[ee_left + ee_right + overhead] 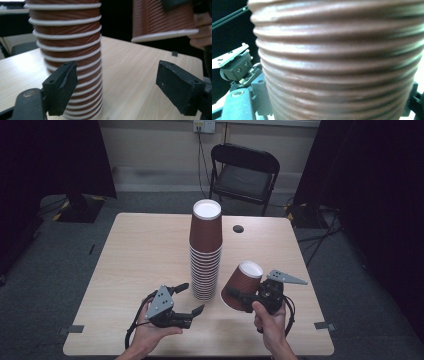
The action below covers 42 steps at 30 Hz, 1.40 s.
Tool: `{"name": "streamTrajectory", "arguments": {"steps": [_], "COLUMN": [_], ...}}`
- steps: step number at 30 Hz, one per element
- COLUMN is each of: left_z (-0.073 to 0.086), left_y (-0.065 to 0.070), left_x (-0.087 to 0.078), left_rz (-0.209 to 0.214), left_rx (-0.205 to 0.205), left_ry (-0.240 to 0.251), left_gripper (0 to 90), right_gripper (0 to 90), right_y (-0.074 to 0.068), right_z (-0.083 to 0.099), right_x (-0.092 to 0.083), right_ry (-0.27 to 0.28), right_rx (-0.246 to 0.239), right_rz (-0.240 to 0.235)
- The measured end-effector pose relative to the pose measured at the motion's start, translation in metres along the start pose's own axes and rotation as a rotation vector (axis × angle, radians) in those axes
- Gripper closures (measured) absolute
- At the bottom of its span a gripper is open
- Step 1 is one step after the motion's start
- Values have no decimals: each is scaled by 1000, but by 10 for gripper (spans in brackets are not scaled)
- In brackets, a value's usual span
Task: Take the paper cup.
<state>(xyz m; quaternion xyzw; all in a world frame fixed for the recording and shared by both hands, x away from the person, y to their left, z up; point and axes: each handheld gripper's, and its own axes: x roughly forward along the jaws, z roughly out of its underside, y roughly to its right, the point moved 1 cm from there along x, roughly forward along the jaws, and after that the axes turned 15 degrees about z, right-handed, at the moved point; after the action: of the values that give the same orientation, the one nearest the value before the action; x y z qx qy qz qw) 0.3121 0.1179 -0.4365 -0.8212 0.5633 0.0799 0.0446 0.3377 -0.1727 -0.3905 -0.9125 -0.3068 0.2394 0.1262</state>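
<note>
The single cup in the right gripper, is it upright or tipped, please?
Tipped: the cup hangs upside down, white base leaning right, clear of the table, clamped in the right gripper.

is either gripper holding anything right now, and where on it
The right gripper holds a single brown cup by its ribbed side wall, tilted above the table. The left gripper is open, holding nothing.

Setting: lab-style recording room. Black curtains both sides; light wooden table on grey carpet; black folding chair and wall socket beyond the grippers.

High view downward, gripper views close (sharing cup stack)
</note>
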Motion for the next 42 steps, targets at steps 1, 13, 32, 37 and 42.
{"name": "streamTrajectory", "arguments": {"steps": [1, 13, 32, 37, 42], "left_z": [0, -9, -16, -15, -16], "left_y": [1, 12, 22, 22, 19], "left_x": [2, 14, 27, 27, 24], "left_rz": [2, 53, 14, 5, -16], "left_rx": [23, 105, 170, 194, 196], "left_ry": [-2, 67, 209, 224, 244], "left_gripper": [166, 328, 625, 679, 706], "right_gripper": [153, 153, 154, 154, 155], "right_y": [0, -18, -38, -42, -45], "right_z": [1, 2, 6, 8, 11], "right_x": [1, 0, 5, 11, 16], "right_ry": [-1, -1, -40, -64, -73], "right_rx": [8, 69, 216, 260, 289], "right_rz": [-6, -97, -203, -222, -237]}}
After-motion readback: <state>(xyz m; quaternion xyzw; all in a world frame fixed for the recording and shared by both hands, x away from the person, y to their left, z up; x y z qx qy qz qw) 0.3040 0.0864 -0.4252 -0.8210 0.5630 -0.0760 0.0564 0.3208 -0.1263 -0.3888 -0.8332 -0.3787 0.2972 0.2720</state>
